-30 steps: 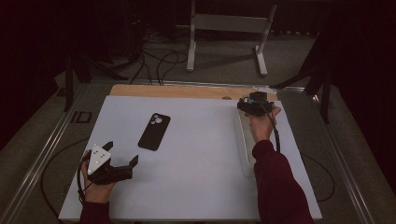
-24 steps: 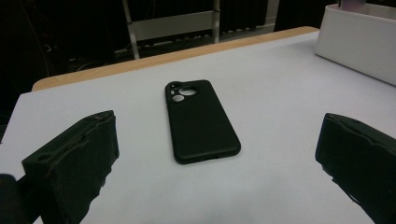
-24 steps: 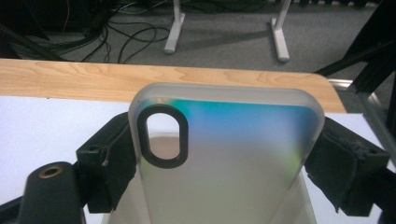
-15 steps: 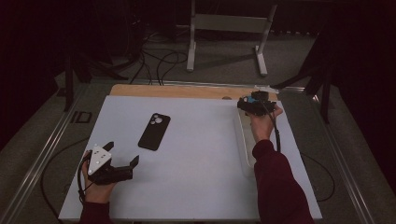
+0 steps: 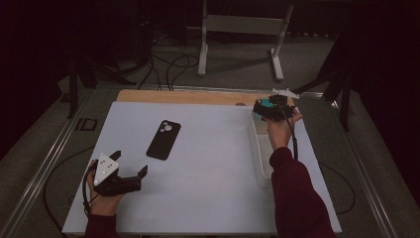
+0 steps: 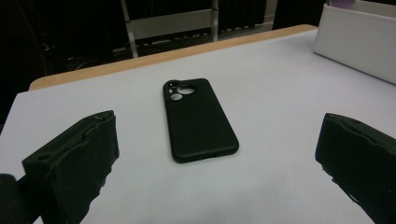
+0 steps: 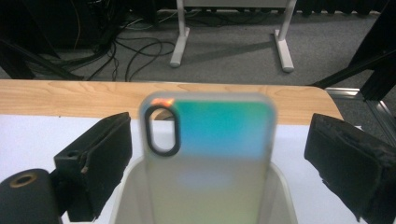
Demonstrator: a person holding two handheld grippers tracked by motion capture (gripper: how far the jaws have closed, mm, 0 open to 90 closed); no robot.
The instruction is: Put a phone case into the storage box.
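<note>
A black phone case point(image 5: 164, 140) lies camera side up on the white mat, and in the left gripper view the black case point(image 6: 198, 120) sits just ahead of the jaws. My left gripper point(image 5: 131, 162) rests at the near left, open and empty point(image 6: 212, 175). At the far right, my right gripper point(image 5: 262, 105) hovers over the far end of a white bin point(image 5: 261, 153). A translucent teal-tinted phone case point(image 7: 210, 154) stands upright in the bin between the right gripper's point(image 7: 224, 156) jaws. Those jaws have just been opening, and a gap shows on each side of the case.
The white mat point(image 5: 213, 183) covers a wooden table whose bare strip point(image 5: 188, 96) runs along the far edge. Beyond it are cables and a metal stand point(image 5: 237, 29) on the floor. The white bin's corner point(image 6: 355, 42) stands far right in the left gripper view.
</note>
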